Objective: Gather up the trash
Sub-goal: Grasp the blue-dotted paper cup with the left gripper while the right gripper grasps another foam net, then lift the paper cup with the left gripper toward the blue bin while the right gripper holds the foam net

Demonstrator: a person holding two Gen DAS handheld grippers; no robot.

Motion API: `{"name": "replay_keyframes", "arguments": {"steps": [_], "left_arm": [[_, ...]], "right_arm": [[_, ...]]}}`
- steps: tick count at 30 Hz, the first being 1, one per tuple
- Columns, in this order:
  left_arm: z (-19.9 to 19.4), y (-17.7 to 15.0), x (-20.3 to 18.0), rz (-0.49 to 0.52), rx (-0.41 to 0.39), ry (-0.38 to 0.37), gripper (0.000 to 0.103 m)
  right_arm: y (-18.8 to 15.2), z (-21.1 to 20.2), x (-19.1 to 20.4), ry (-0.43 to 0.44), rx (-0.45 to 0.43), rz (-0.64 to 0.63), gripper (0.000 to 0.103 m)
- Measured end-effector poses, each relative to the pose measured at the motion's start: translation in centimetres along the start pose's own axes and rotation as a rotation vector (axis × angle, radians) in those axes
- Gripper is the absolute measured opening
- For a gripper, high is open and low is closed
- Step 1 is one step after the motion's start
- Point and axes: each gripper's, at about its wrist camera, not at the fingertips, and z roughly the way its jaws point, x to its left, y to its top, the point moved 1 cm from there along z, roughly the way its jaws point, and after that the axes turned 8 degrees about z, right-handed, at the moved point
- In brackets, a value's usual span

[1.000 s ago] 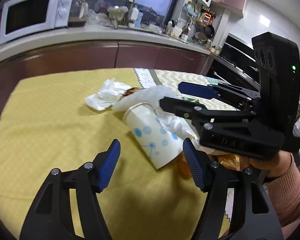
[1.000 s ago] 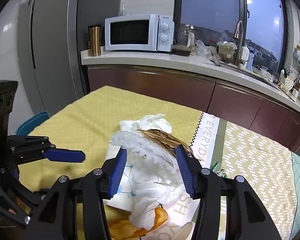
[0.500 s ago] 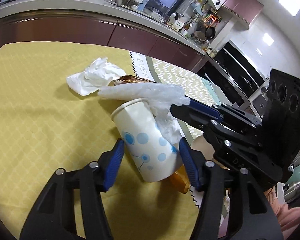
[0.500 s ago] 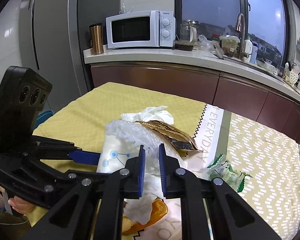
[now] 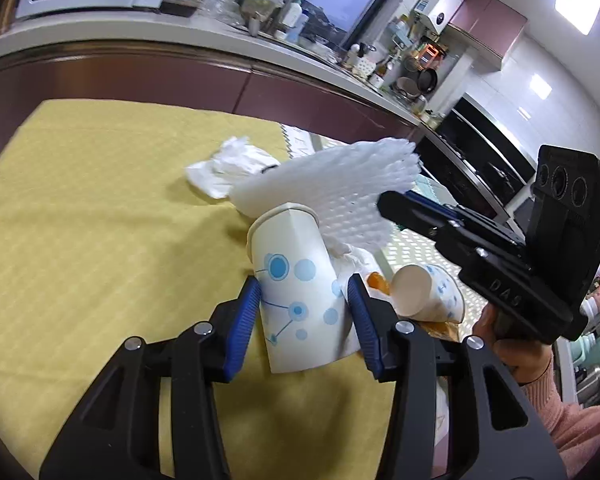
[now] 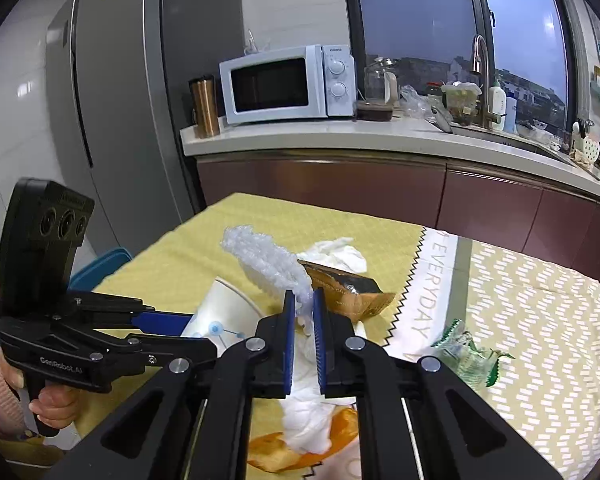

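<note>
My right gripper (image 6: pixel 301 322) is pinched on the foam net (image 6: pixel 268 264) mid-frame, my left gripper (image 5: pixel 304 312) closing around the paper cup (image 5: pixel 300 292) lower-centre, so I'd squeeze gently, not crush it.

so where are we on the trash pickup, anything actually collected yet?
Nothing looks binned; no bin is in view. In hand: the right gripper is shut on the white foam net, lifted off the pile. The left gripper is closing around the blue-dotted paper cup. Left on the table: crumpled tissue, brown wrapper, green wrapper, second cup, orange peel.
</note>
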Motion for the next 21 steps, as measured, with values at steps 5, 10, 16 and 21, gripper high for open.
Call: {"name": "replay_keyframes", "arguments": {"steps": [5, 10, 16, 21], "left_arm": [[-3.1, -0.8, 0.8, 0.011, -0.029, 0.042, 0.045], [-5.9, -1.7, 1.5, 0.01, -0.051, 0.08, 0.045], [-9.4, -3.3, 2.9, 0.009, -0.077, 0.13, 0.045], [-12.0, -4.5, 3.8, 0.0, -0.102, 0.167, 0.045]], "right_arm": [[0.3, -0.7, 0.8, 0.041, -0.019, 0.019, 0.007], [0.6, -1.4, 2.1, 0.074, -0.036, 0.018, 0.007], [0.8, -1.4, 3.5, 0.129, -0.041, 0.028, 0.007], [0.8, -0.7, 5.2, 0.177, -0.027, 0.023, 0.007]]}}
